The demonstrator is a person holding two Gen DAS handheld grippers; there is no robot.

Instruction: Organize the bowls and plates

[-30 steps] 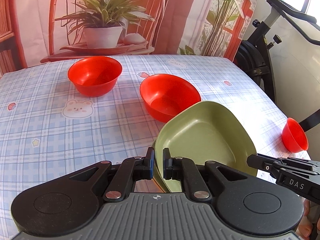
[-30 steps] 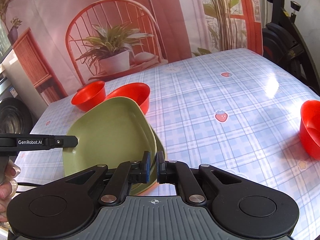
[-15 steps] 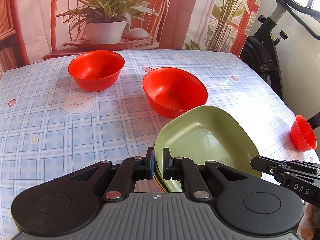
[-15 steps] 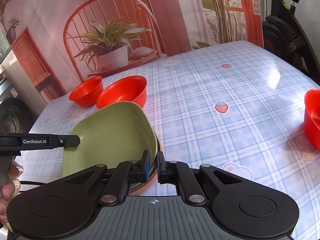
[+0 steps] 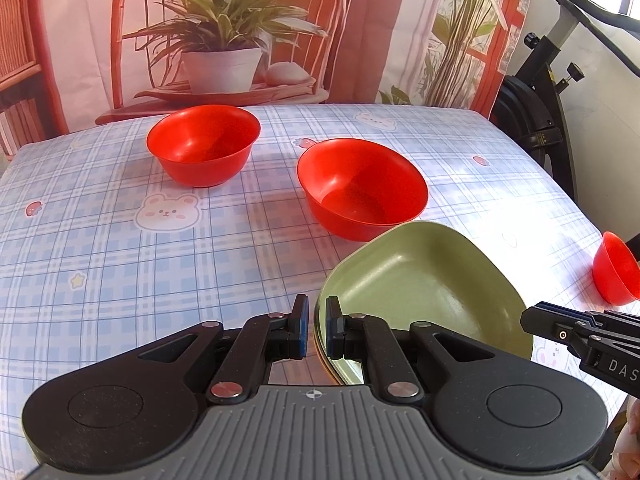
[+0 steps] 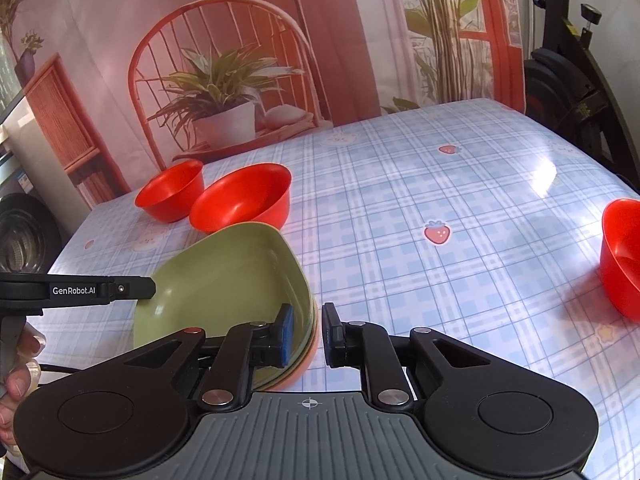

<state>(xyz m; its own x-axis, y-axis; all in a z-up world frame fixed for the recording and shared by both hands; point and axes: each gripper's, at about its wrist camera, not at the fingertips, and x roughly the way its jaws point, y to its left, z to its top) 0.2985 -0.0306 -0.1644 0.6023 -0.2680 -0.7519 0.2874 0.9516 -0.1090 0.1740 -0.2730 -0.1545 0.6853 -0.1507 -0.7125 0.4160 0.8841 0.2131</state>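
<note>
Three shiny red plastic bowls sit on the checked blue tabletop (image 5: 100,248): two far left (image 5: 203,144) (image 5: 362,188), one right (image 6: 622,256). The left gripper (image 5: 316,326) pinches the green squarish plate (image 5: 424,288), stacked near. The right gripper (image 6: 308,334) is apart around its rim. Only the right view shows an orange plate (image 6: 306,364) underneath.

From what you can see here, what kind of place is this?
Probably a home room staged for recording: a table under a checked bear-print cloth with red bowls, a printed plant-and-chair backdrop behind it, and an exercise bike beside.

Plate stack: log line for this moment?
left tool shut on plate stack rim | right tool open, straddling rim | red bowl beyond stack
</note>
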